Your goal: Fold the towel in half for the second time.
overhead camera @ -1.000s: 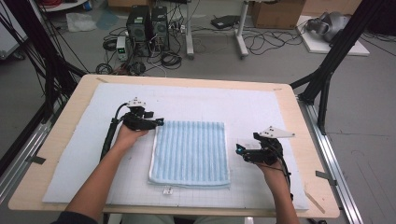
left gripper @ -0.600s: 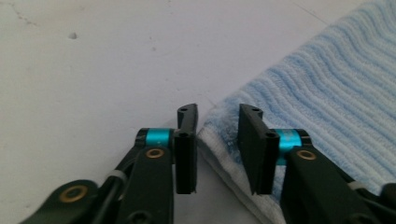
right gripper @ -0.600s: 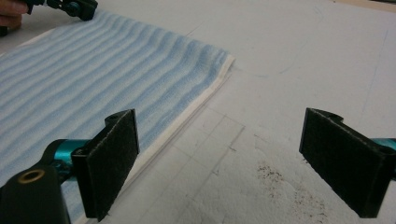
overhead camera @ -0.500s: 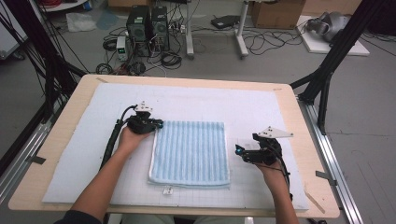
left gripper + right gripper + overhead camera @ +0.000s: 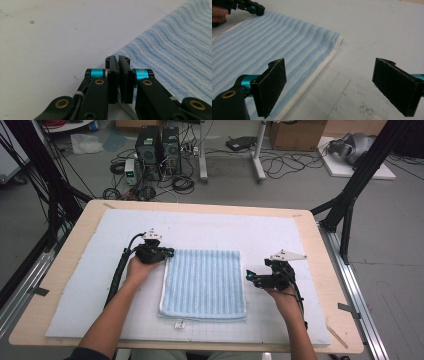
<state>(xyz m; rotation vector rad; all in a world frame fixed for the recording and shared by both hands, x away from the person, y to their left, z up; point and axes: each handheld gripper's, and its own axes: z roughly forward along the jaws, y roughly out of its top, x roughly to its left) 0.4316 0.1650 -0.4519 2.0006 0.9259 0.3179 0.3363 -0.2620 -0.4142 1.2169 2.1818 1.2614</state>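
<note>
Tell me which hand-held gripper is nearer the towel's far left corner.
Left. The left hand-held gripper sits at that corner of the towel, jaws together; the right hand-held gripper is open beside its right edge.

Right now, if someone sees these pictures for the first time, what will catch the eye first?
First, the blue striped towel, folded flat in the middle of the white mat. Next, the left tongs, at the towel's far left corner with the jaws pressed together at its edge. Then the right tongs, wide open just beside the towel's right edge, holding nothing.
</note>
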